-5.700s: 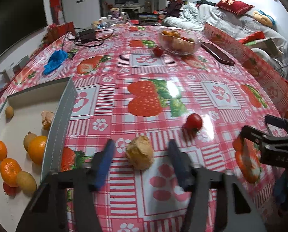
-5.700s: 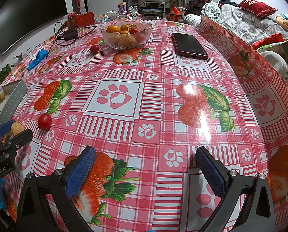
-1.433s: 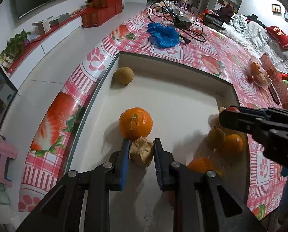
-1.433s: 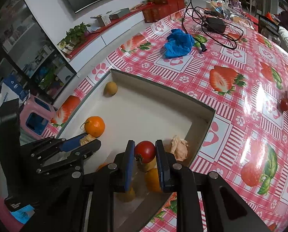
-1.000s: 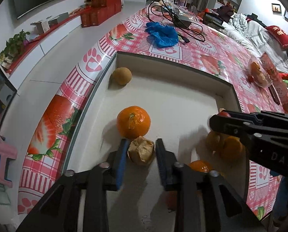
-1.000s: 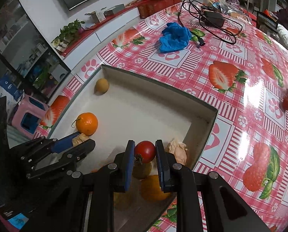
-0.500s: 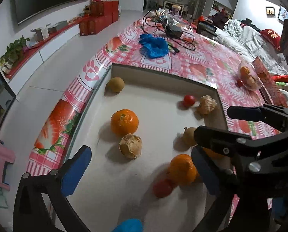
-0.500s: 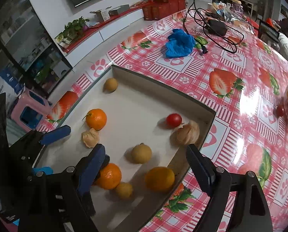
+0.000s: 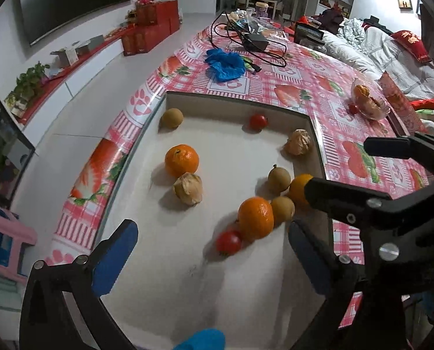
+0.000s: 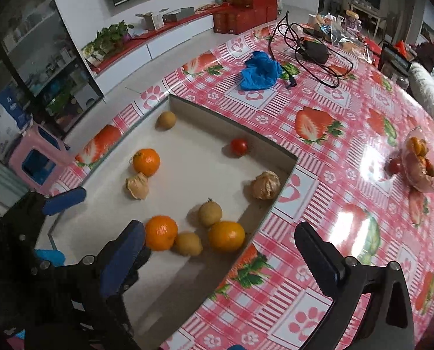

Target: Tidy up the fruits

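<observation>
The table (image 10: 319, 157), under a red-and-white strawberry oilcloth, fills both views. Set at its near-left edge is the tray (image 9: 234, 108), a shallow white box with grey walls, and nearly all the fruit lies inside it.

The left gripper (image 9: 214, 255) hangs above the tray's near end, jaws spread wide and released, nothing between them. The right gripper (image 10: 225, 258) hangs over the tray's near-right corner; its jaws are opening and hold nothing.

Well to the far right on the table stands a glass bowl (image 10: 421, 169) with more fruit in it, a small red fruit just beside it. A blue cloth (image 9: 225, 64) lies on the table beyond the tray, with a black cable (image 10: 310, 49) past it.

In the tray, one orange (image 9: 182, 160) sits left of centre, touching a papery husk fruit (image 9: 188, 189) on its near side. A second husk fruit (image 9: 298, 143) rests against the right wall. Near the right corner cluster two more oranges (image 10: 161, 232) and two brown round fruits (image 10: 210, 213). A tomato (image 9: 258, 121) lies by the far wall, another tomato (image 9: 229, 242) close to the cluster, and a brown fruit (image 9: 172, 118) in the far-left corner.
</observation>
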{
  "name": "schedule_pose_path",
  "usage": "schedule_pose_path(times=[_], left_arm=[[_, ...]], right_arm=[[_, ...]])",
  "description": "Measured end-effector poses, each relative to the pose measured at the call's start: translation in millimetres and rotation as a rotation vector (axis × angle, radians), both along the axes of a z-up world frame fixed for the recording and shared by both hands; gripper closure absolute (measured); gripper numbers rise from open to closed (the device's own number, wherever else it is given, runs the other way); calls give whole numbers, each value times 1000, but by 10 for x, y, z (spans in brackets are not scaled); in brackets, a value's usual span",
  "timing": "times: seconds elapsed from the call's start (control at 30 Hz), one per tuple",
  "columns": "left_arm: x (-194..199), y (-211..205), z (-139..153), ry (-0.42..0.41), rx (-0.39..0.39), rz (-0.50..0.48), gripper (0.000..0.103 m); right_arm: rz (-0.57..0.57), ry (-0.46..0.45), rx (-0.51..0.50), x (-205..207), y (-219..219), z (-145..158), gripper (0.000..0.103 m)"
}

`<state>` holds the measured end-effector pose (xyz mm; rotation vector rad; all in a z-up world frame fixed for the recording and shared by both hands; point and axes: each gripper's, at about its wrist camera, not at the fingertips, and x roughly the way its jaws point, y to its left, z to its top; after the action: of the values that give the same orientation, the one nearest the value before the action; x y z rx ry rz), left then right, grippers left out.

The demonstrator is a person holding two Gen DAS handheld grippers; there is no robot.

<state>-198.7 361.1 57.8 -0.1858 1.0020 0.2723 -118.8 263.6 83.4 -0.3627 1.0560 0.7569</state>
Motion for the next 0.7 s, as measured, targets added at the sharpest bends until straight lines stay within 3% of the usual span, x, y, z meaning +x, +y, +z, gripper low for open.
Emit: schedule_pose_path(times=[0.7], left_arm=[[-302, -274, 130, -5, 80, 14, 0]], right_arm=[[16, -93, -72, -322, -148, 58, 0]])
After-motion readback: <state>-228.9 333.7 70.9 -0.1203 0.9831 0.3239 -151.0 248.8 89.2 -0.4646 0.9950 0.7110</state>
